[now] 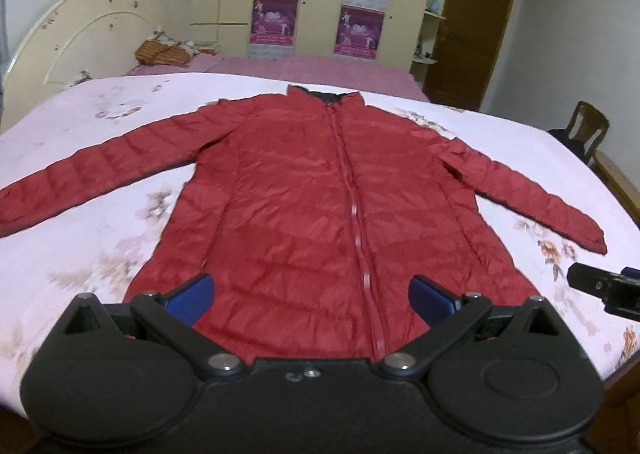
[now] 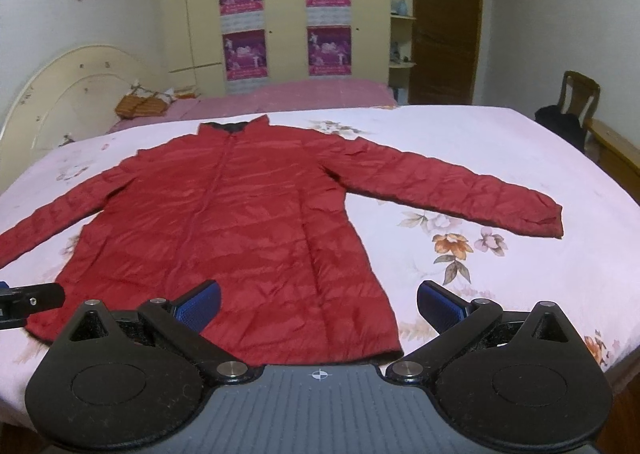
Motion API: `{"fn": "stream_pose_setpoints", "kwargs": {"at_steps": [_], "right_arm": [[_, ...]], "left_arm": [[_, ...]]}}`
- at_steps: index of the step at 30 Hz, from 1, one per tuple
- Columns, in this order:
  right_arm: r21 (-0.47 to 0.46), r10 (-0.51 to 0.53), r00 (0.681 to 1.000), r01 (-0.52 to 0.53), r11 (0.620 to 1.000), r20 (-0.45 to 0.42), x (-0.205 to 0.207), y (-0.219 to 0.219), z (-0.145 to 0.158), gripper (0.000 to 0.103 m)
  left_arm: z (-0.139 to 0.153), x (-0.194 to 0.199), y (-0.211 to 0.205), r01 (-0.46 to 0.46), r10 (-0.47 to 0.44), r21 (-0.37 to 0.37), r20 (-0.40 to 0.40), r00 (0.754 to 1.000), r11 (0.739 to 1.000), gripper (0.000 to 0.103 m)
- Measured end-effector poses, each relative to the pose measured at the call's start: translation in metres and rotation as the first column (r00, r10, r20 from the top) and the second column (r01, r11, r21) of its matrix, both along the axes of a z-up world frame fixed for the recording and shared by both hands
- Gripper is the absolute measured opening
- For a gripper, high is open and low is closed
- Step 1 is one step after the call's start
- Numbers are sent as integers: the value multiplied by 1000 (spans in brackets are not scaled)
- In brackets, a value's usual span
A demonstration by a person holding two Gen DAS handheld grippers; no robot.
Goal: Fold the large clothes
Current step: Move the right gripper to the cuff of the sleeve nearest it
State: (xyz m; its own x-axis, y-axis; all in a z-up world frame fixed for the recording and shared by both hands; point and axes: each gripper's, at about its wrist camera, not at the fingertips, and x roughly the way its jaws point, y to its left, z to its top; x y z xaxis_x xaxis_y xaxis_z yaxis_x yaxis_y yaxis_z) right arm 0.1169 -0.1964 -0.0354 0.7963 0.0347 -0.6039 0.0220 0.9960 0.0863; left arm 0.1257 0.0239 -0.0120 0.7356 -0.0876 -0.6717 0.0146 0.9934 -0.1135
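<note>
Across the bed's (image 1: 100,102) floral sheet: red puffer jacket (image 1: 312,194) flat, front up, zipped, collar toward far edge, hem at near edge, both sleeves spread out toward the side edges. Left gripper (image 1: 310,296) above hem near the zipper, fingers spread wide, blue pads (image 1: 196,294) clear of fabric, holding nothing. Right gripper (image 2: 318,306) above hem's right corner, likewise released, pads (image 2: 440,304) apart, one over jacket, one over sheet. Headboard (image 2: 72,86) at far left corner; wooden chair (image 2: 578,94) beyond right edge.
</note>
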Motion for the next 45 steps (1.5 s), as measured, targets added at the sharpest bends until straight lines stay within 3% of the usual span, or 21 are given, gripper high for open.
{"fn": "stream_pose_setpoints", "kwargs": {"at_steps": [10,17,25,30,38,45], "right_arm": [[-9,-78,997,78,997,-12,71,0,-9,103],[-26,-131,991,130,991,-22,99,-4,-13,103],[-53,-193,980,191,980,-43,126,-35,-25,103],[-32,-254,966,253,967,-54,152,-77,-39,103],[155,-465,879,476,866,-99,173,-197,-76,103],[299,-617,777,623,723,-128,164,-271,-109,102]], "left_arm": [[-10,73,4,70,-70,15,-9,997,997,103],[-18,108,-2,106,-106,20,-3,994,994,103],[-29,146,-28,147,-147,-1,-33,989,989,103],[-35,172,-60,178,-177,69,-26,984,982,103],[-54,212,-115,198,-203,96,47,978,976,103],[-69,239,-156,256,-255,87,-19,967,963,103]]}}
